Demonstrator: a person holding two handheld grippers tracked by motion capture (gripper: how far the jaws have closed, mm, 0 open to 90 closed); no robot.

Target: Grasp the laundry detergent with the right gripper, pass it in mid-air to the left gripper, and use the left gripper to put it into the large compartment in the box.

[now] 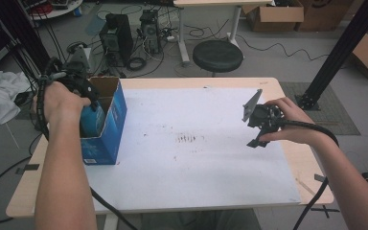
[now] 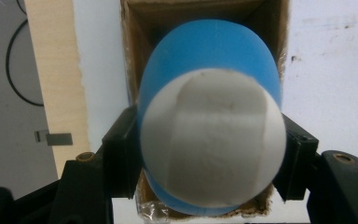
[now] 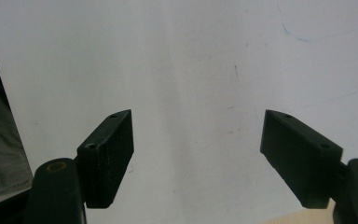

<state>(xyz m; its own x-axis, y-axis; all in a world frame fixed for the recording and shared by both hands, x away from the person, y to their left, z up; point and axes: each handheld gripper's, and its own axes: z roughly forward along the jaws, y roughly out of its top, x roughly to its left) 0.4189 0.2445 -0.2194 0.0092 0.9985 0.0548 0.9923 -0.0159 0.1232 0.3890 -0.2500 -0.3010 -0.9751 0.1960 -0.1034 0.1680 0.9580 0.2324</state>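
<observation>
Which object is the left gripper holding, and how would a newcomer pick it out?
Start at the white mat on the wooden table, left edge, where an open blue cardboard box stands. The left gripper holds a blue cylinder with a white flat end at the box's mouth, the one round thing there.

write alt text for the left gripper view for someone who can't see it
The left gripper clamps its two black jaws on a blue cylinder with a white end, held over the open top of a brown-lined cardboard box. The box stands on a white table sheet.
</observation>
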